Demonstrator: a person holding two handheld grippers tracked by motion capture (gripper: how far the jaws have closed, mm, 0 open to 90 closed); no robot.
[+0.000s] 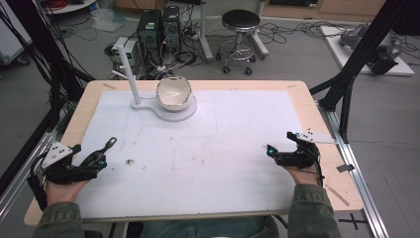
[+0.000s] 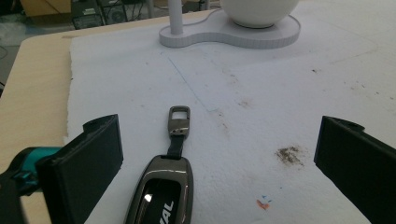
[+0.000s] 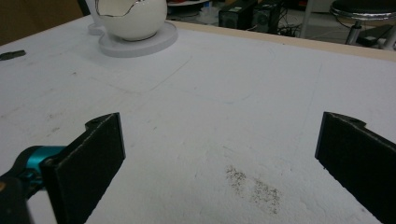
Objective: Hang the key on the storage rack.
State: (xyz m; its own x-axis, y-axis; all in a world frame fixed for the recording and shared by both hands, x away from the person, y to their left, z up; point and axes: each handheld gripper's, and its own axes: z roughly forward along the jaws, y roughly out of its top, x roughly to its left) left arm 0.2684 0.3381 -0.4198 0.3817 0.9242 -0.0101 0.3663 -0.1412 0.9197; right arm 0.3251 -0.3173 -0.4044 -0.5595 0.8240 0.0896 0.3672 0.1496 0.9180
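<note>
A dark grey key fob [image 2: 163, 193] with a short strap and metal clasp [image 2: 179, 120] lies flat on the white mat [image 2: 280, 93], between the jaws of my left gripper [image 2: 219, 140], nearer the left jaw and touching neither. In the high view the fob [image 1: 106, 147] pokes out ahead of the left gripper [image 1: 99, 159] at the table's front left. That gripper is open. My right gripper [image 1: 281, 144] rests at the front right, open with bare mat between its jaws [image 3: 219, 135].
A white cracked-egg-shaped bowl [image 1: 174, 93] sits on a flat white stand [image 1: 148, 105] with an upright pole [image 1: 130, 74] at the back centre-left. A brown smudge [image 1: 130, 161] marks the mat. Black frame struts [image 1: 356, 64] flank the table; a stool [image 1: 240, 22] and computers stand behind.
</note>
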